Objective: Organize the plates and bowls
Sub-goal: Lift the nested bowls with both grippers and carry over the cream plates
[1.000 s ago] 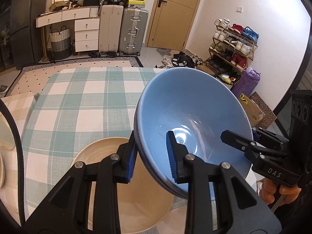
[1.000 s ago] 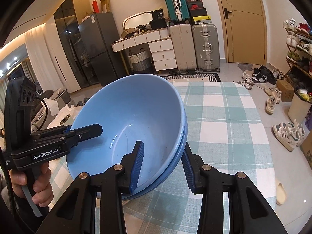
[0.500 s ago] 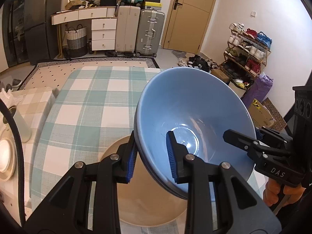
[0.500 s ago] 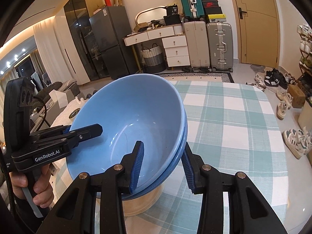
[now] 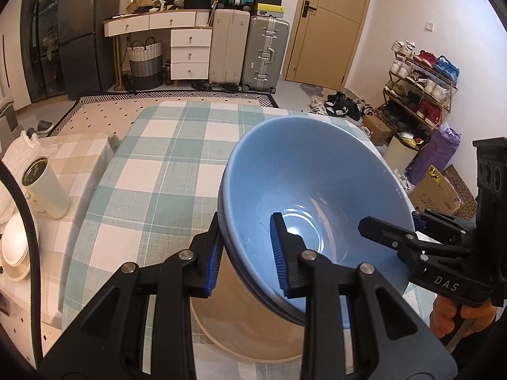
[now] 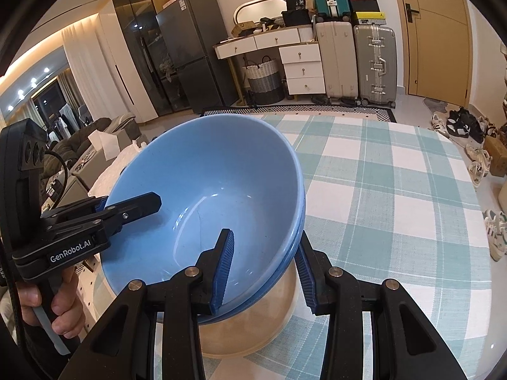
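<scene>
Two nested blue bowls (image 5: 313, 183) (image 6: 202, 190) hang in the air above a cream bowl (image 5: 253, 326) (image 6: 253, 329) on the green-checked table (image 5: 158, 164) (image 6: 396, 196). My left gripper (image 5: 247, 259) is shut on the stack's left rim, one pad inside and one outside. My right gripper (image 6: 264, 267) is shut on the opposite rim in the same way. Each gripper shows in the other's view, the right gripper (image 5: 393, 231) at the right and the left gripper (image 6: 126, 204) at the left, each held by a hand. The blue bowls hide most of the cream bowl.
A white cup (image 5: 44, 186) and stacked white plates (image 5: 16, 250) sit on a beige-checked side surface at the left. Beyond the table are suitcases (image 5: 266, 53), a drawer unit (image 5: 190, 53) and a shoe rack (image 5: 421, 91). Shoes (image 6: 478, 164) lie on the floor right of the table.
Both grippers carried the blue bowls across the table, so they now hang more directly over the cream bowl. The white cup and plates came into the left wrist view. Grips are unchanged.
</scene>
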Tool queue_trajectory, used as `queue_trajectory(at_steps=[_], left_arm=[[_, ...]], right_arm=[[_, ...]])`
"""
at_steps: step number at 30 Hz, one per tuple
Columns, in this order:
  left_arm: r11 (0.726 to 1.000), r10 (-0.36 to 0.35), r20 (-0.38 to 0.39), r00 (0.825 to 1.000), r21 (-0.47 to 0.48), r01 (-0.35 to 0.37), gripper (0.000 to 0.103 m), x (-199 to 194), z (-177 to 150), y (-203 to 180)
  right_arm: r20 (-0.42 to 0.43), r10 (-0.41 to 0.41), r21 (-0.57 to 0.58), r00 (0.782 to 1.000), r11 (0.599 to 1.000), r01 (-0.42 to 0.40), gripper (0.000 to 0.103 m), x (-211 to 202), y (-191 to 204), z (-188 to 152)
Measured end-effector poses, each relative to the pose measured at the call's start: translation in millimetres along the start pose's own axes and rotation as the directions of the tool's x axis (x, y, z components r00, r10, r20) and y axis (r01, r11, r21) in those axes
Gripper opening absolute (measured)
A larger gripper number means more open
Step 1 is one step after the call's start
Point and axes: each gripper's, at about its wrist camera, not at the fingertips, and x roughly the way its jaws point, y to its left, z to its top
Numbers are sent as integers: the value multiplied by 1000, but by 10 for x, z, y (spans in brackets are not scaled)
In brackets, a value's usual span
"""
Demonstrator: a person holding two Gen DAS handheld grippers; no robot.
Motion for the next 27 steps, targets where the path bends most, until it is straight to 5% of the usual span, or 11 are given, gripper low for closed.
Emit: queue_trajectory(at_steps=[27], left_arm=[[998,59,-72,996,-22,-61,25,512,-241,251]], right_arm=[[-95,-12,-34,995,999,8,39,413,79,-120]])
